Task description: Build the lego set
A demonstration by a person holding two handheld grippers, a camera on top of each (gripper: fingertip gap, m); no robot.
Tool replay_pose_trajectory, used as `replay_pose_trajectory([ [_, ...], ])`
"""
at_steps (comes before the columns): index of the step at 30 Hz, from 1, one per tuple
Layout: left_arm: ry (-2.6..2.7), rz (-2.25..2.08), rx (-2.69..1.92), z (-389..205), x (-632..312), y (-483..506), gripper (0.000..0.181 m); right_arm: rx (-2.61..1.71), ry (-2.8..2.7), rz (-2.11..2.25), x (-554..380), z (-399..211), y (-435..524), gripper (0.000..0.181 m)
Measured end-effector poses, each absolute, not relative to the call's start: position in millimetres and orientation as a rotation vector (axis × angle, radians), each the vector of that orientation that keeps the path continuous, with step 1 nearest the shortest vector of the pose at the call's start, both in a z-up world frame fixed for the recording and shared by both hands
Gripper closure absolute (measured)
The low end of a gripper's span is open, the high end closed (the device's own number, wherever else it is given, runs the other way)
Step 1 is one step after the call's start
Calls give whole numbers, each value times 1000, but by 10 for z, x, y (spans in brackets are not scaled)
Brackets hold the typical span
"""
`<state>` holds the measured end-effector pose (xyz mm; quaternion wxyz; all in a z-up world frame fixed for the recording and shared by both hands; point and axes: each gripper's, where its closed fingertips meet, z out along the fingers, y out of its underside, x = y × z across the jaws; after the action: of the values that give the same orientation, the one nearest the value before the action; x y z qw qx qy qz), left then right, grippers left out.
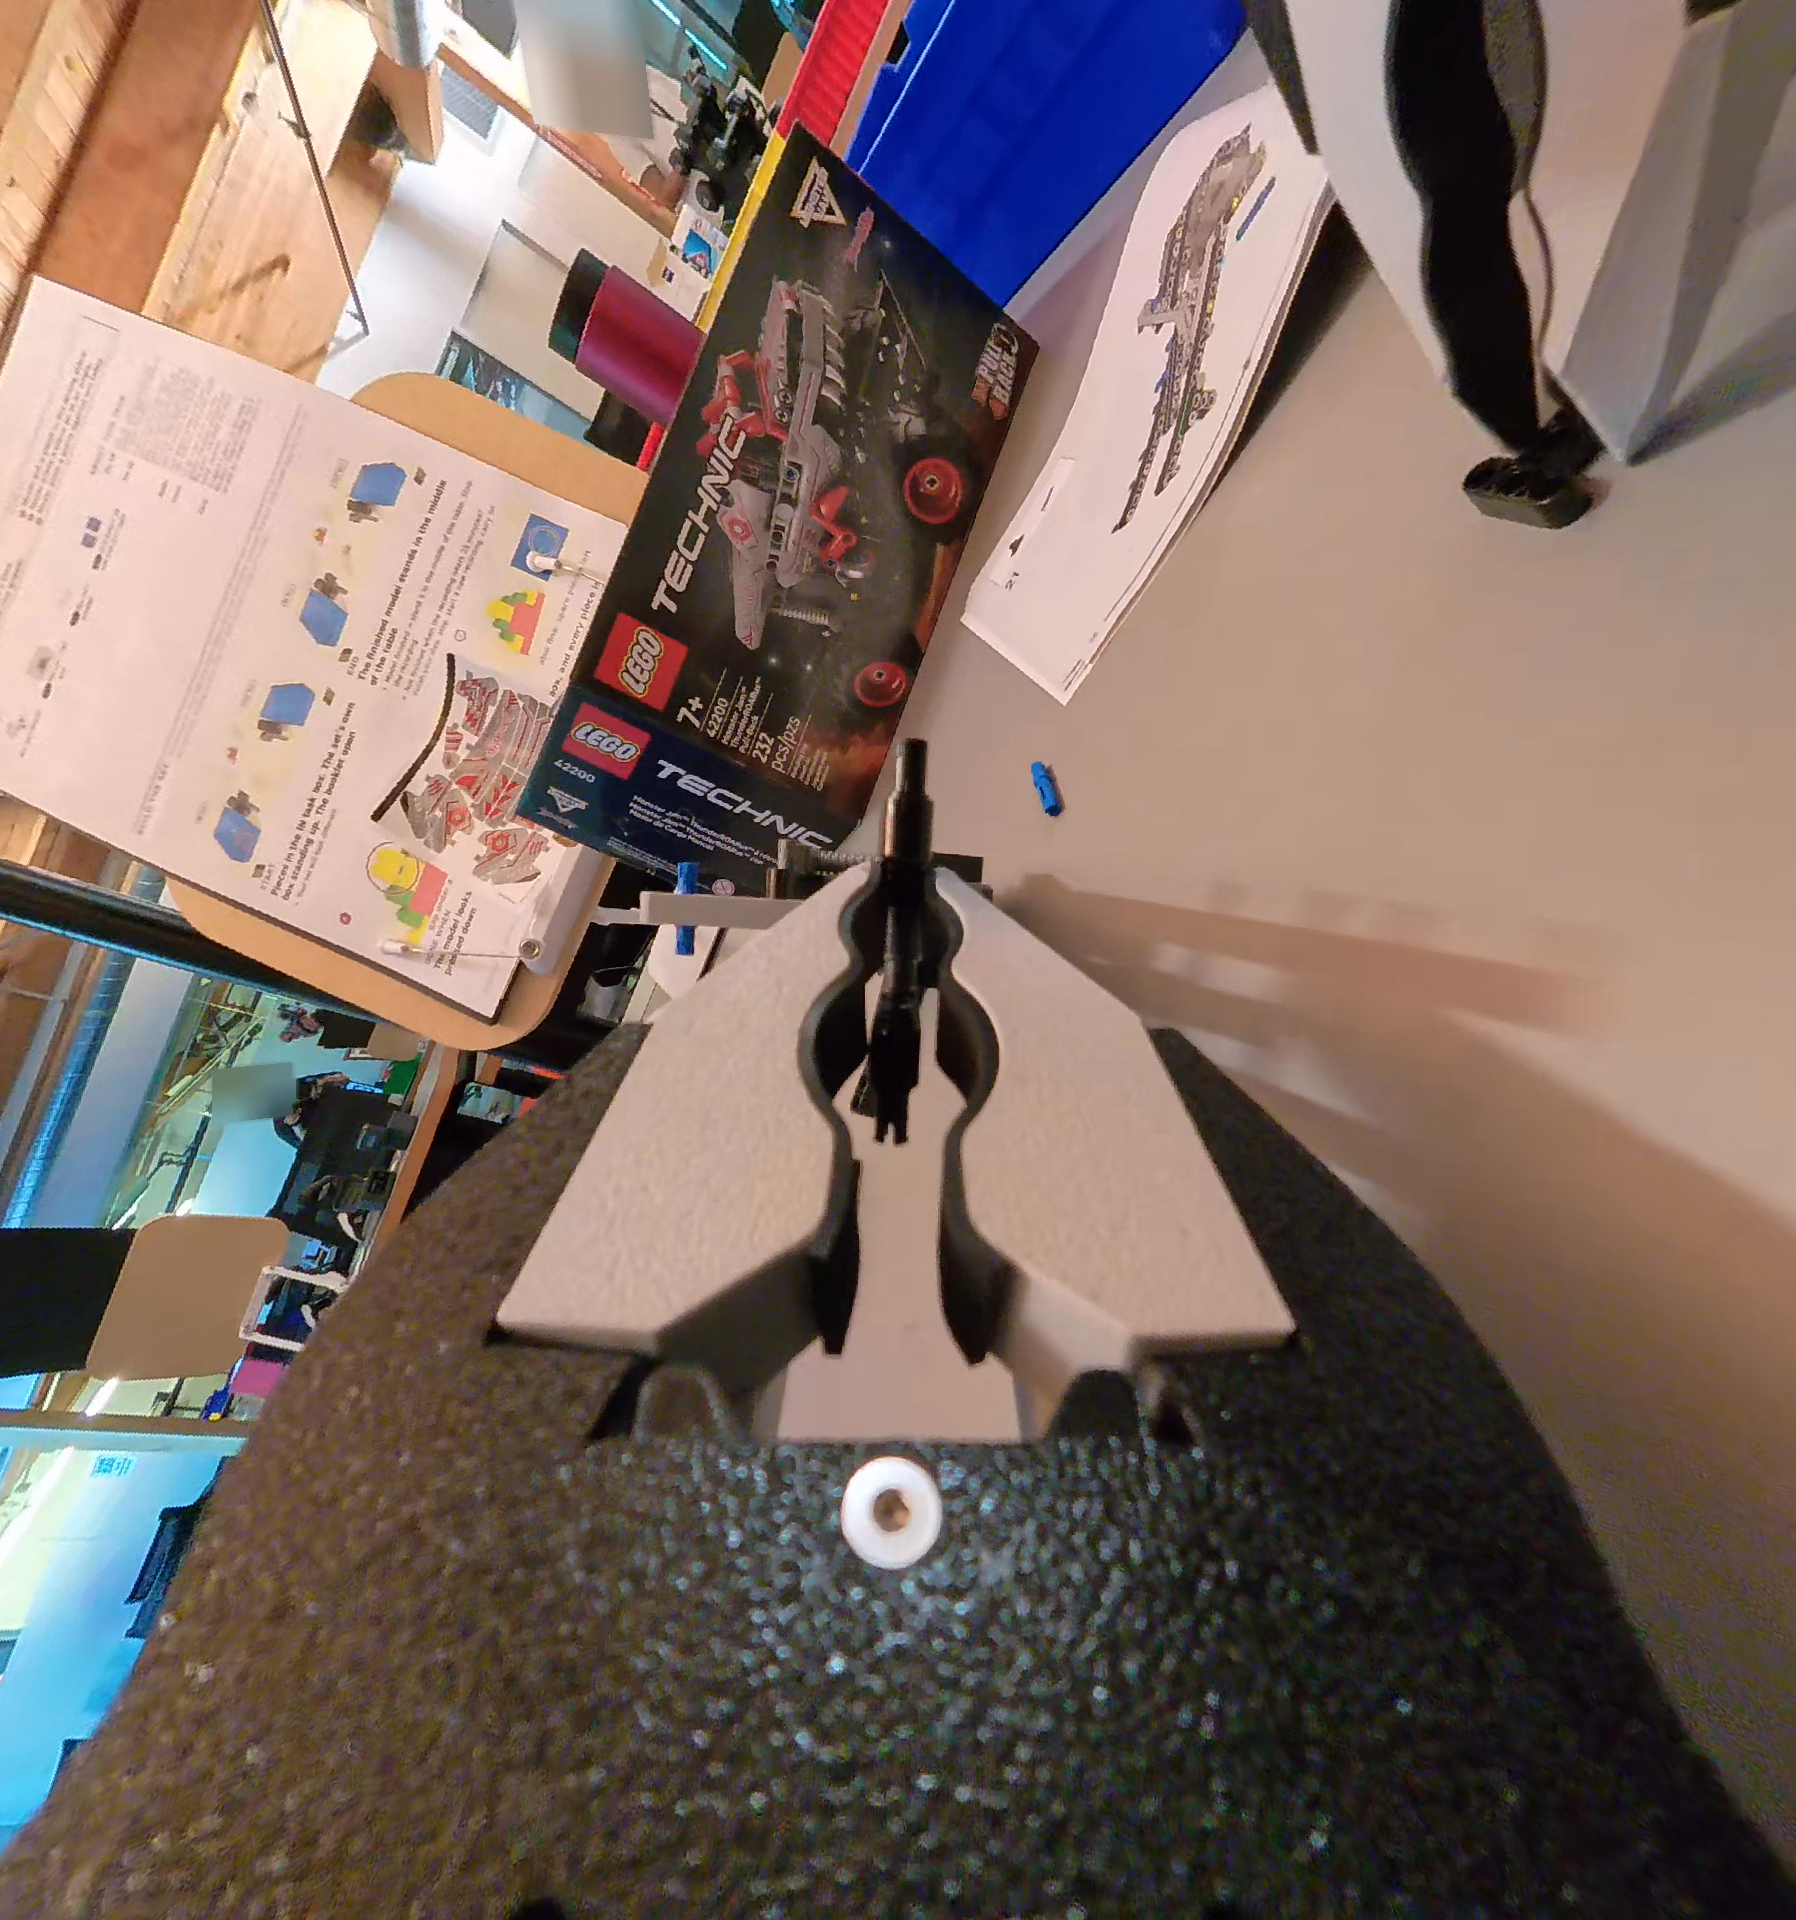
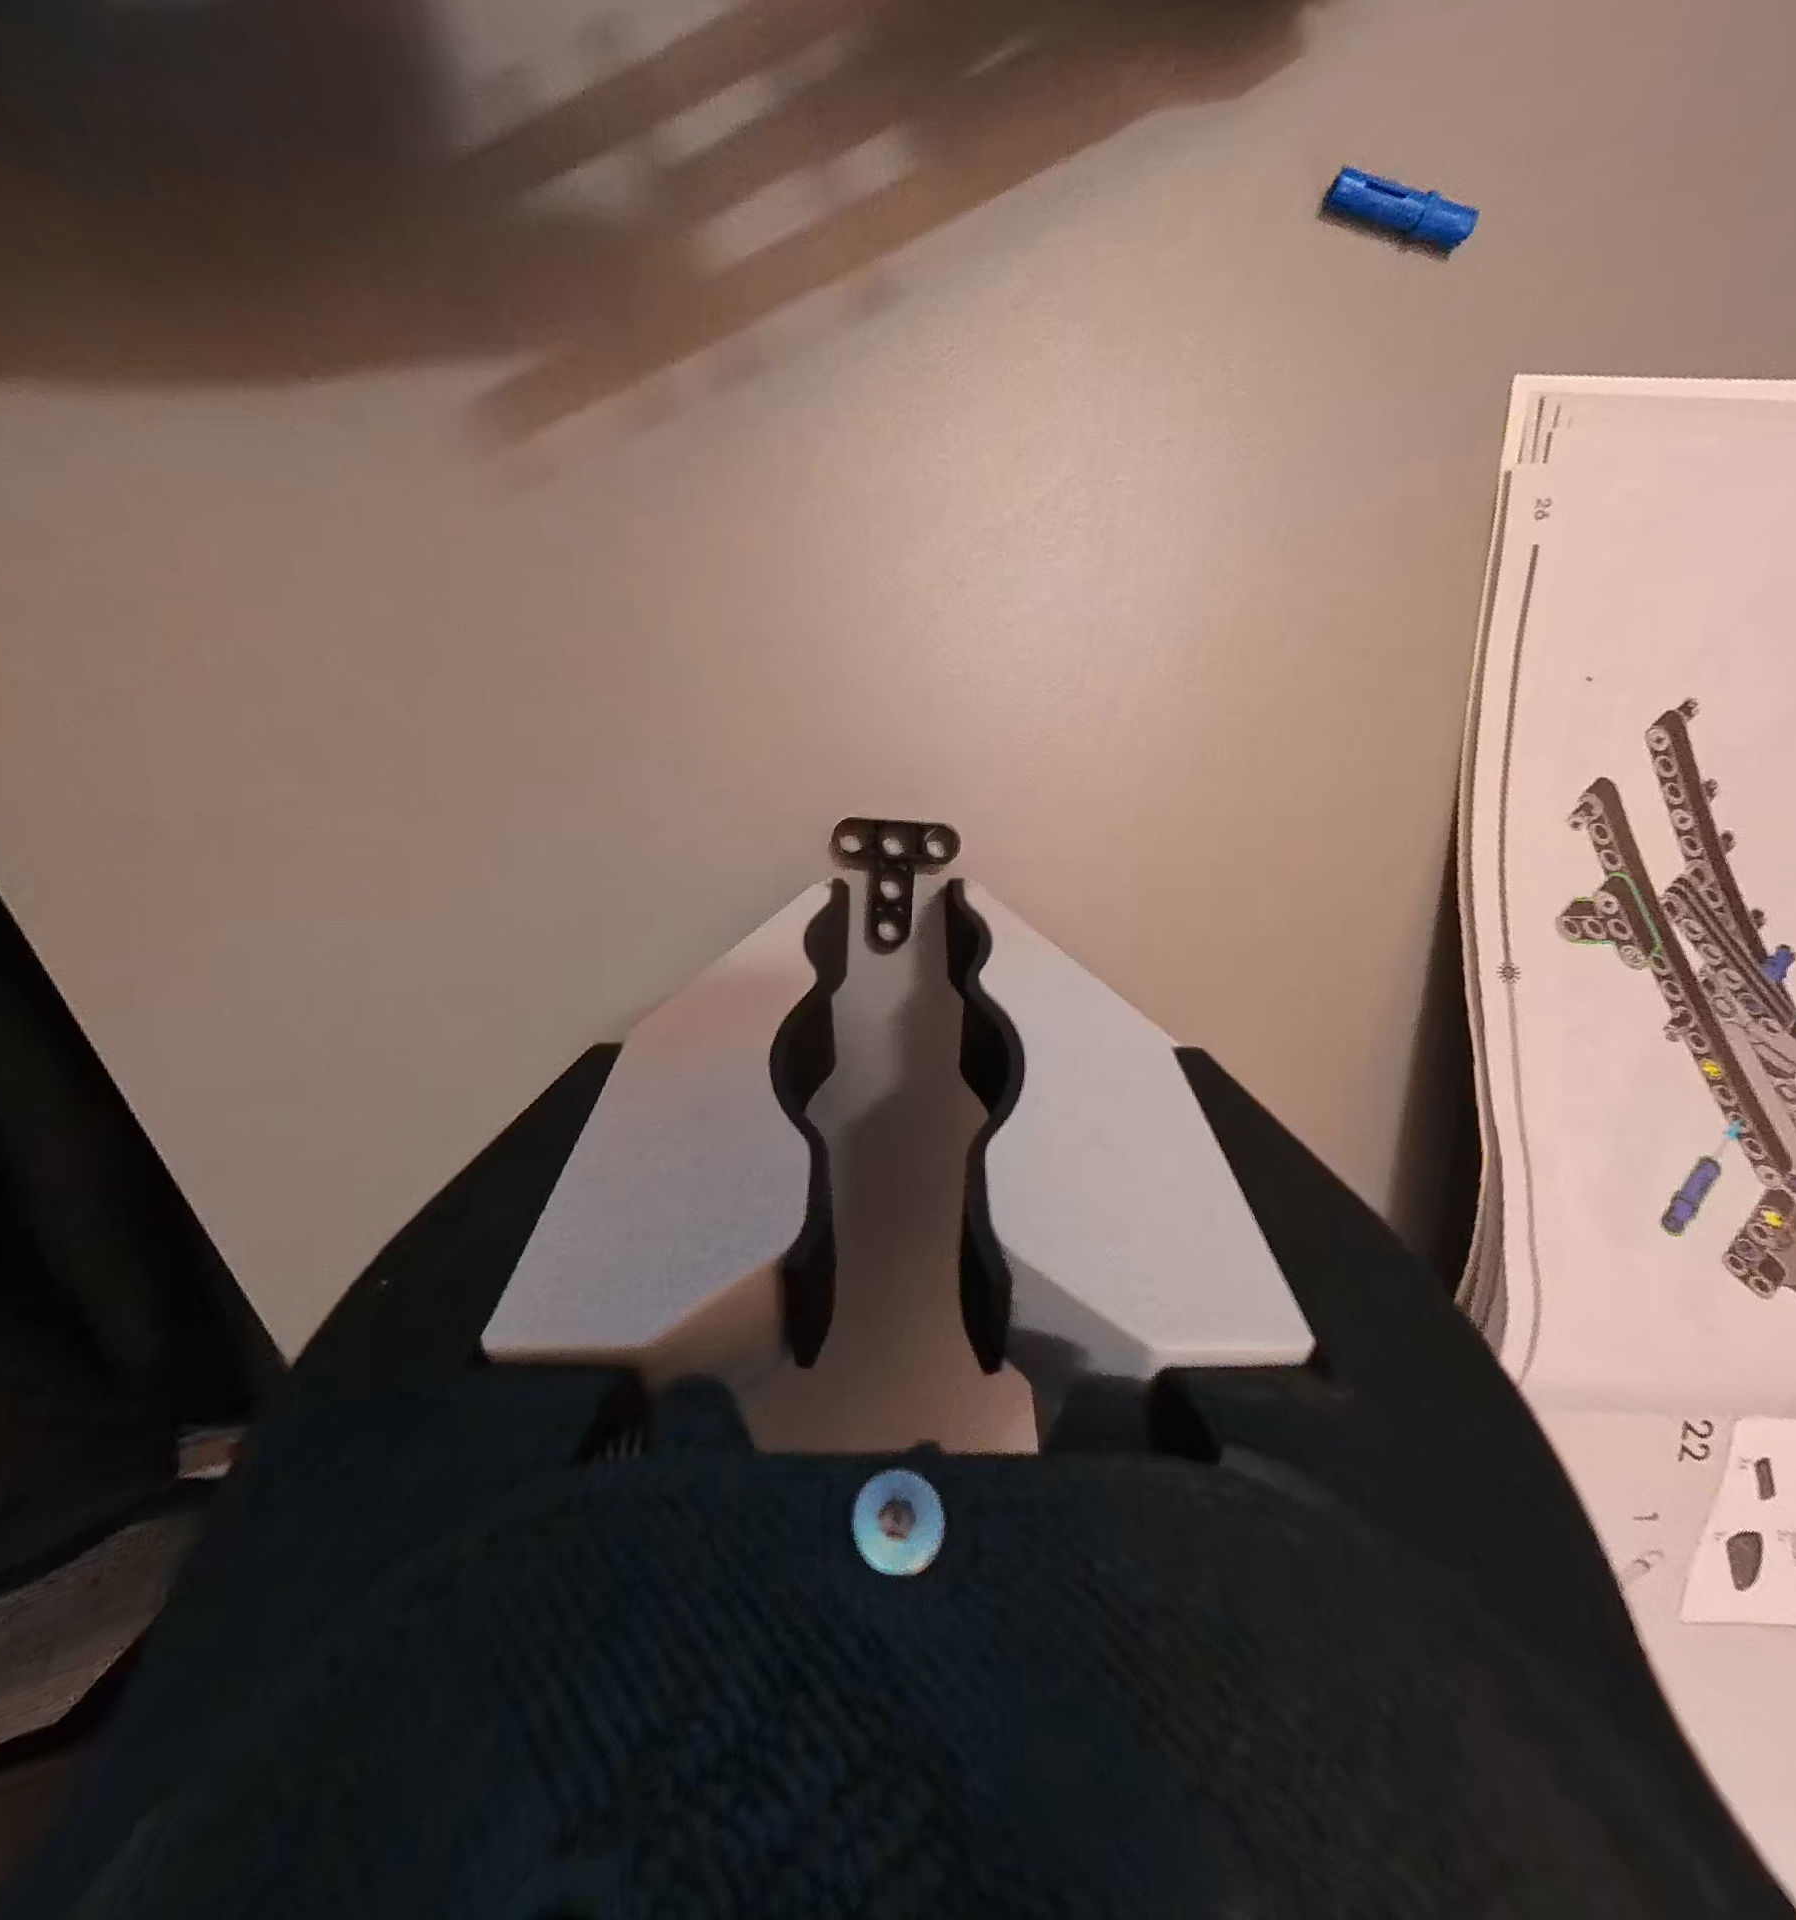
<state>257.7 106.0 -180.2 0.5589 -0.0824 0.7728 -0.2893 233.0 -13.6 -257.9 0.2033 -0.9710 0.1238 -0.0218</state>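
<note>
Black T-shaped piece (image 2: 894, 878) lies between spread right gripper (image 2: 894, 894); left gripper (image 1: 909, 883) clamps black axle assembly (image 1: 906, 883).

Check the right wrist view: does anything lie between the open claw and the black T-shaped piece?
Nothing visible does. The black T-shaped piece lies flat on the table, its stem already between the right claw tips; the blue pin is far off.

Maroon cylinder (image 1: 632, 348), blue bins (image 1: 1029, 125), clipboard (image 1: 561, 997) with printed sheets (image 1: 198, 582)
</note>
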Motion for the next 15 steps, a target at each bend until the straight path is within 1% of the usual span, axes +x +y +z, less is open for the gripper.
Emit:
replay_pose_trajectory([
  [1, 1823, -683, -194, -1803, 2578, 1059, 178, -2709, 335, -74, 2337, -2580, -130, 167],
  [3, 1822, -682, -194, -1804, 2579, 1057, 178, -2713, 301, -64, 2316, -2588, -113, 177],
  [9, 1821, -692, -202, -1804, 2585, 1054, 178, -2630, 226, -64, 2256, -2585, 83, 177],
  [12, 1800, -675, -200, -1779, 2596, 1082, 178, -2567, 298, -136, 2335, -2548, 115, 176],
  [13, 1790, -665, -194, -1764, 2596, 1091, 178, -2463, 351, -153, 2379, -2450, 204, 176],
  [15, 1771, -657, -172, -1727, 2582, 1084, 178, -2108, 470, -36, 2387, -2064, 502, 176],
])
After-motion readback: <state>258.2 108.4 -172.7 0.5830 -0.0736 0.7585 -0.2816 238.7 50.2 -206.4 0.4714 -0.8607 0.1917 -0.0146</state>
